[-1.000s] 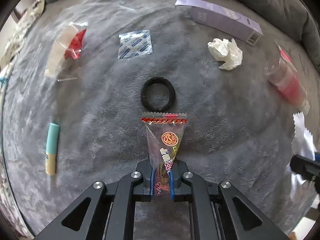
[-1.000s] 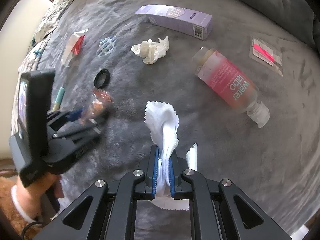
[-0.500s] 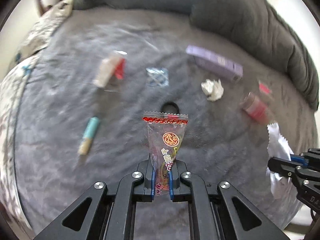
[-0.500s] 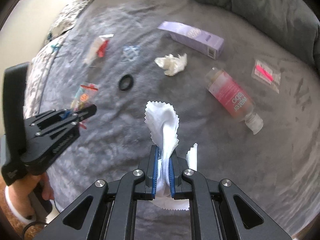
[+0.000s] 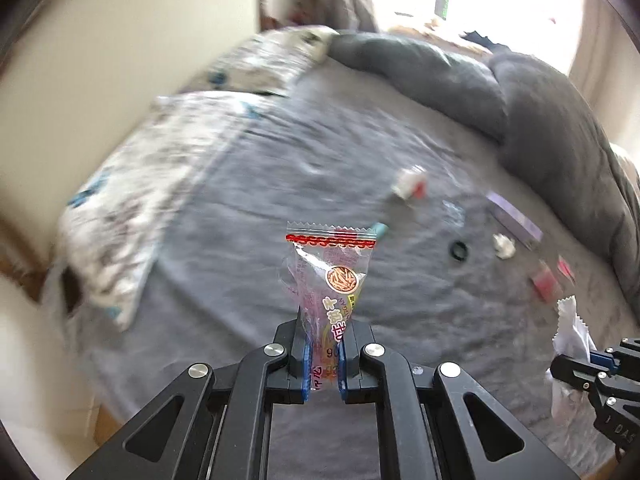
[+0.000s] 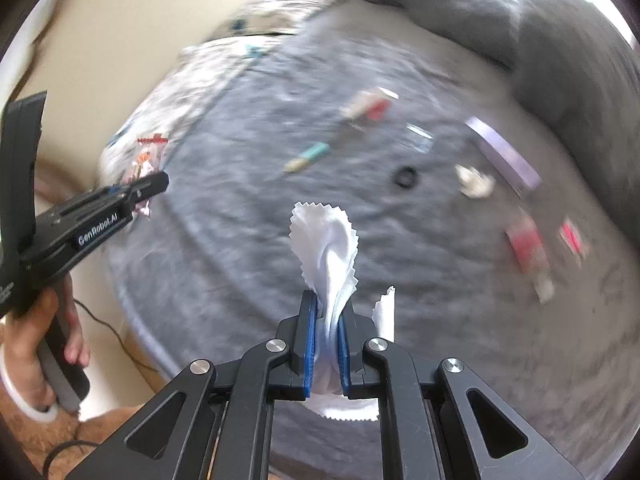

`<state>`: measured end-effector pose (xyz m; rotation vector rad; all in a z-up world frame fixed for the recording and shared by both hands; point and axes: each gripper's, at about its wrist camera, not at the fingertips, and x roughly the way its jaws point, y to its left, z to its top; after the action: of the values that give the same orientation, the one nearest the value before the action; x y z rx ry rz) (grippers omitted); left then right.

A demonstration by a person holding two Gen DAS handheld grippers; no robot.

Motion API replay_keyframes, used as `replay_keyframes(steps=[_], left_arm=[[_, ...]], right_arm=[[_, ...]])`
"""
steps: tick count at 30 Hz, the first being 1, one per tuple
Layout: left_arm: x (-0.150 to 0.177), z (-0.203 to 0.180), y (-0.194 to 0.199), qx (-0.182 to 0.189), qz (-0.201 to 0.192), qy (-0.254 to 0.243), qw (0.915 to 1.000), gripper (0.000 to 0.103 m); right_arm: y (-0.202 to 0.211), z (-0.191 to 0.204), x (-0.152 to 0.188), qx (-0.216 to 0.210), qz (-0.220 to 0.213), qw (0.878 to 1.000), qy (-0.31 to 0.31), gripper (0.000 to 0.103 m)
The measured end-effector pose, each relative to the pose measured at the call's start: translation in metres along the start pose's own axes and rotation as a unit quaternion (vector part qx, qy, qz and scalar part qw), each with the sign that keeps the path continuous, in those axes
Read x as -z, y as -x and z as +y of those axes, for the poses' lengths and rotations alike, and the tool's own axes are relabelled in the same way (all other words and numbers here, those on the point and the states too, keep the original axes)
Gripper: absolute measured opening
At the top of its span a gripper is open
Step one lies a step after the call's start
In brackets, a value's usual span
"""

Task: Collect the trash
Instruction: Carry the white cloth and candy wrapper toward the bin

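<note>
While both grippers hung above the grey bed (image 5: 240,208), left gripper (image 5: 323,356) fingers pinched a snack wrapper (image 5: 328,276); right gripper (image 6: 325,344) fingers clamped a white zigzag-edged wrapper (image 6: 326,240), well clear of the remaining trash near the bed's far edge.

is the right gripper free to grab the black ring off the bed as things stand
Probably not yet. The right gripper is shut on a white zigzag-edged wrapper, so it has no free jaws. The black ring lies uncovered on the grey blanket, well ahead of the gripper, with nothing over it.
</note>
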<state>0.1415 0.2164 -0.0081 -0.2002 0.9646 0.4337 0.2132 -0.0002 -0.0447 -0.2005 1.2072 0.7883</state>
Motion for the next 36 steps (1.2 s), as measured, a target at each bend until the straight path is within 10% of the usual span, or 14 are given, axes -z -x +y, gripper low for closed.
replay_keyframes(steps=[9, 16, 30, 36], left_arm=[[0.069, 0.066, 0.088, -0.09, -0.048, 0.104, 0.9894, 0.01], [0.158, 0.116, 0.14, -0.168, -0.038, 0.205, 0.9634, 0.01], [0.371, 0.177, 0.22, -0.303, 0.026, 0.42, 0.8553, 0.01], [0.419, 0.181, 0.218, -0.327, 0.049, 0.462, 0.8229, 0.01]], right_arm=[[0.033, 0.078, 0.019, -0.054, -0.023, 0.99, 0.124, 0.009], [0.035, 0.154, 0.054, -0.119, -0.009, 0.964, 0.236, 0.009], [0.008, 0.309, 0.176, -0.226, 0.091, 0.859, 0.45, 0.009], [-0.013, 0.344, 0.219, -0.242, 0.129, 0.818, 0.505, 0.009]])
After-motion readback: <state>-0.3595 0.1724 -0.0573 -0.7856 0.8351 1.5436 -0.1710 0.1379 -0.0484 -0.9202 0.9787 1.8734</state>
